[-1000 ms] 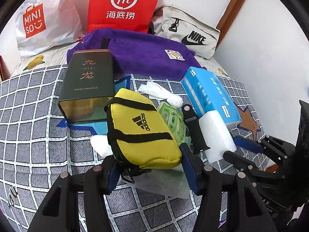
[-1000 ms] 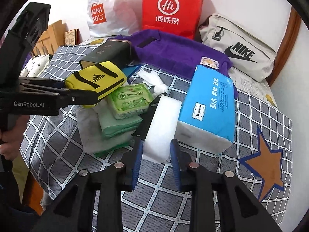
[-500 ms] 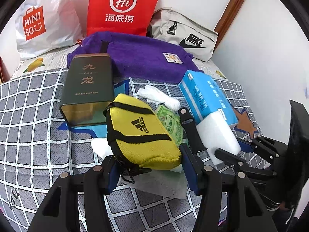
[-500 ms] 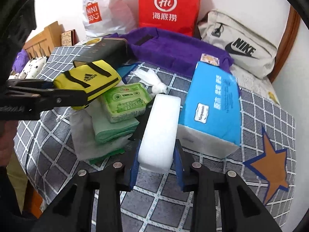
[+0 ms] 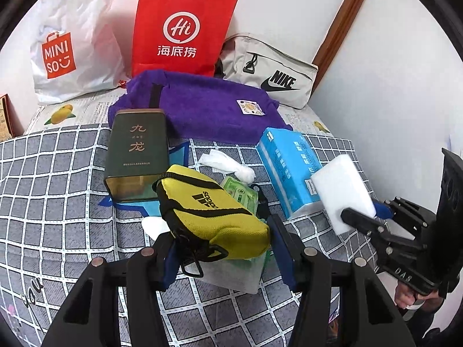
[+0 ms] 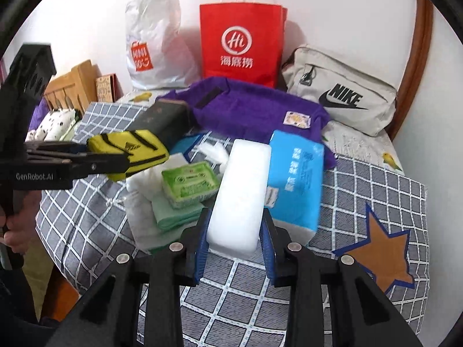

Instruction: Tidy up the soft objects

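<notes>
— What have you got on the left?

— My left gripper (image 5: 221,250) is clamped on the yellow Adidas pouch (image 5: 211,214), lifted off the bedspread (image 5: 52,190). At eleven o'clock from it lies a dark green tin (image 5: 136,153), its near end partly hidden by the pouch. The green wipes pack (image 5: 241,193) peeks out at one o'clock, mostly covered.

— And the right?

— My right gripper (image 6: 234,241) pinches a white foam block (image 6: 241,193) by its near end. The block hides the left edge of the blue tissue pack (image 6: 298,179). At twelve o'clock spreads a purple towel (image 6: 254,110); the Nike bag (image 6: 341,95) sits at two o'clock. The tissue print is too blurred to read.
</notes>
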A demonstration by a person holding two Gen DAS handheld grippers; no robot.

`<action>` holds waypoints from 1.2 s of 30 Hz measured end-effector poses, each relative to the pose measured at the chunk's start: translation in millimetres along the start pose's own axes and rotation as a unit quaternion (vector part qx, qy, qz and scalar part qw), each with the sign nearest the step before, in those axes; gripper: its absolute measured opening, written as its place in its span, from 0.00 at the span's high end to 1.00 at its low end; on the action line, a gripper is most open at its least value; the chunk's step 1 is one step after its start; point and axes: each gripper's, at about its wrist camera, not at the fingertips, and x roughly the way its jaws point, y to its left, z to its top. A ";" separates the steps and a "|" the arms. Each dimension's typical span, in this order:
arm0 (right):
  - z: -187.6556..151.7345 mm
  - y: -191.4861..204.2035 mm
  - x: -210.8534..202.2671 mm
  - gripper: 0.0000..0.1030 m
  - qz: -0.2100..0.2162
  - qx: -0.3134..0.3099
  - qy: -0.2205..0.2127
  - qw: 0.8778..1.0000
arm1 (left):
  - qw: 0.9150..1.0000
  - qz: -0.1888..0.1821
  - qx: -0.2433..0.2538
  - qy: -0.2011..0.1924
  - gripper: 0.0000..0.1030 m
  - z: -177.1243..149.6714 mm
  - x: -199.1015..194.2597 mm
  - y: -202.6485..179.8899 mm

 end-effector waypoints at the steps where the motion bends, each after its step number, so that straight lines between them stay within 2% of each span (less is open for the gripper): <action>1: 0.8 -1.8 -1.7 0.69 0.001 0.002 -0.002 1.000 | 1.000 0.000 -0.001 -0.001 0.49 1.1 -1.5 -0.6; 7: 11.5 -12.1 -6.9 0.69 -0.001 0.012 -0.016 1.000 | 1.000 -0.006 0.000 -0.015 0.49 14.3 -10.5 -4.3; 18: 45.0 -40.5 7.5 0.69 0.000 0.031 -0.019 0.999 | 0.999 0.012 -0.009 -0.029 0.49 52.0 -8.6 1.3; 36: 109.9 -68.1 69.7 0.69 0.010 0.034 -0.007 0.999 | 0.999 0.031 -0.018 -0.030 0.49 107.6 17.8 25.2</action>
